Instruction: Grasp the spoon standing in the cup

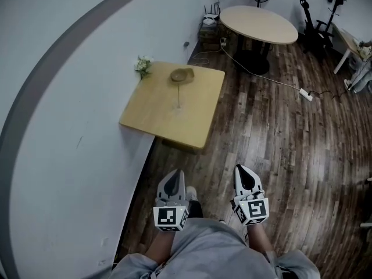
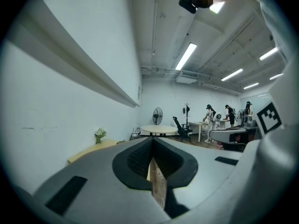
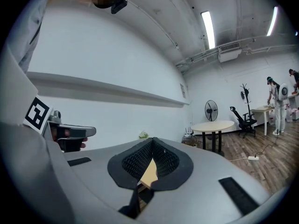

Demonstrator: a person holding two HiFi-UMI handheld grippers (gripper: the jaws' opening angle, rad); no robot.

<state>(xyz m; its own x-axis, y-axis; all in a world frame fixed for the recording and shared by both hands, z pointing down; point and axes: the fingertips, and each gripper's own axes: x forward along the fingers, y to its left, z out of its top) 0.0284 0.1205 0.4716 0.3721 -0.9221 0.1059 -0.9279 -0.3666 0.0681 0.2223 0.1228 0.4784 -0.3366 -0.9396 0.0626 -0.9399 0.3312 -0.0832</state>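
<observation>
On a square wooden table [image 1: 192, 118] against the wall stands a brownish cup [image 1: 182, 74]. A thin dark line [image 1: 178, 96] runs from the cup toward me; I cannot tell whether it is the spoon. Both grippers hang low over the floor in front of my legs, well short of the table. My left gripper [image 1: 174, 174] [image 2: 153, 146] is shut with nothing in it. To its right, my right gripper [image 1: 243, 171] [image 3: 152, 146] is also shut and holds nothing. Through the right gripper's jaws a slice of the table top [image 3: 149, 171] shows.
A small bunch of white flowers [image 1: 143, 65] [image 2: 99, 134] sits at the table's far left corner by the wall. Beyond stand a round table [image 1: 258, 23], a fan [image 2: 158, 115] and a power strip with cable [image 1: 306, 94] on the wood floor. People work at desks [image 2: 219, 120] far off.
</observation>
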